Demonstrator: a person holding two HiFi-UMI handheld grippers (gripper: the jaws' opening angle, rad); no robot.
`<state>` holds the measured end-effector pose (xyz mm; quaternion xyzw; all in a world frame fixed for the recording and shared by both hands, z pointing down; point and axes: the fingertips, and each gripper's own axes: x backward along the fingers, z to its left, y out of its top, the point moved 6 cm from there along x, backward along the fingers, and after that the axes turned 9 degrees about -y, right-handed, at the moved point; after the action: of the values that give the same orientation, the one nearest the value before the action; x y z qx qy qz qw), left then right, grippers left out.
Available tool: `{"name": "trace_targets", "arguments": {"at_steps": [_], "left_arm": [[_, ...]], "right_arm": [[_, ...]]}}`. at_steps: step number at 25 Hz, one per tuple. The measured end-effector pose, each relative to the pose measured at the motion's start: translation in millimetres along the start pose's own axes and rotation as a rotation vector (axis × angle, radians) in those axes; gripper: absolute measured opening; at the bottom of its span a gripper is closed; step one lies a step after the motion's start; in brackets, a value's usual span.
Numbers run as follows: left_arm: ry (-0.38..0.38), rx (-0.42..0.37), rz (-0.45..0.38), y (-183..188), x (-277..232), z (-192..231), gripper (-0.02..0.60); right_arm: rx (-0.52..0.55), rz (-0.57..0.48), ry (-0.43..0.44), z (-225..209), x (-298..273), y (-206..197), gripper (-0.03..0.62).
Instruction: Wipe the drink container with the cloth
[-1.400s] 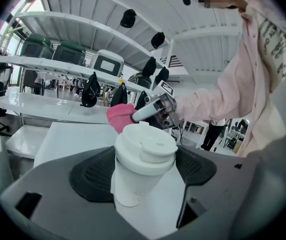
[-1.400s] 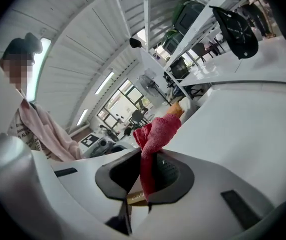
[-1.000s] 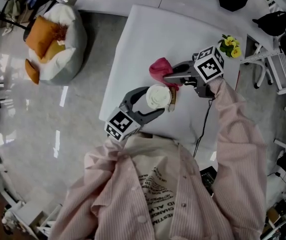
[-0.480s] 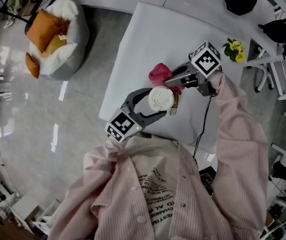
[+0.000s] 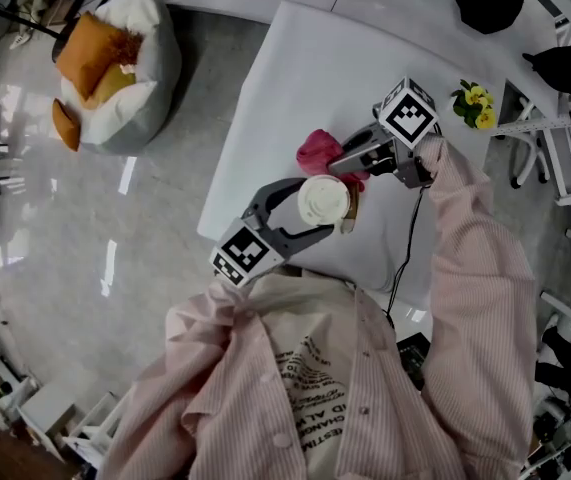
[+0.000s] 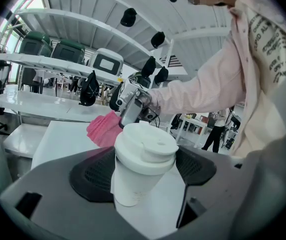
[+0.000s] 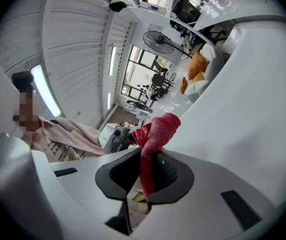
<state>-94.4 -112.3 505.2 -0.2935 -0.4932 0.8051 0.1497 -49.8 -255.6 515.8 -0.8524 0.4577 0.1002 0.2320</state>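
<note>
- Shirt [image 5: 365, 368]: pale pink stripes and printed lettering, nearest the head camera; both sleeves reach out over the table.
- Left gripper [image 5: 322, 206] [image 6: 144, 170]: jaws set either side of the cup and closed on it; its marker cube lies close to the person's chest.
- Cup [image 5: 323, 196] [image 6: 141, 156]: white, with a white lid, held between the left jaws above the near part of the table. It leans slightly, and a brown band shows on its right side in the head view.
- Right gripper [image 5: 341, 162] [image 7: 145, 176]: jaws clamped on the cloth, tips just beside the cup's far side.
- Cloth [image 5: 315, 150] [image 7: 155, 131] [image 6: 102, 129]: pink-red and bunched; one end is pinched between the right jaws and the rest stands out beyond them, close against the cup. Whether they touch cannot be told.
- Cable [image 5: 405, 243]: black, running from the right gripper toward the person.
- Table [image 5: 295, 68]: white, under both grippers.
- Flowers [image 5: 473, 103]: yellow, by the table's right edge, beyond the right gripper.
- Beanbag [image 5: 140, 78]: white, on the glossy floor well to the left, carrying orange cushions [image 5: 90, 53].
</note>
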Motion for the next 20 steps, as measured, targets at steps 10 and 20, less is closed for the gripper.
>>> {"name": "trace_targets", "arguments": {"at_steps": [10,20], "left_arm": [[0.001,0.001,-0.002,0,1,-1,0.374],[-0.003,0.008,-0.004,0,1,0,0.374]], "right_arm": [[-0.047,0.067,0.031,-18,-16,-2,0.040],[-0.070,0.121,0.022,-38,-35,-3,0.040]]}}
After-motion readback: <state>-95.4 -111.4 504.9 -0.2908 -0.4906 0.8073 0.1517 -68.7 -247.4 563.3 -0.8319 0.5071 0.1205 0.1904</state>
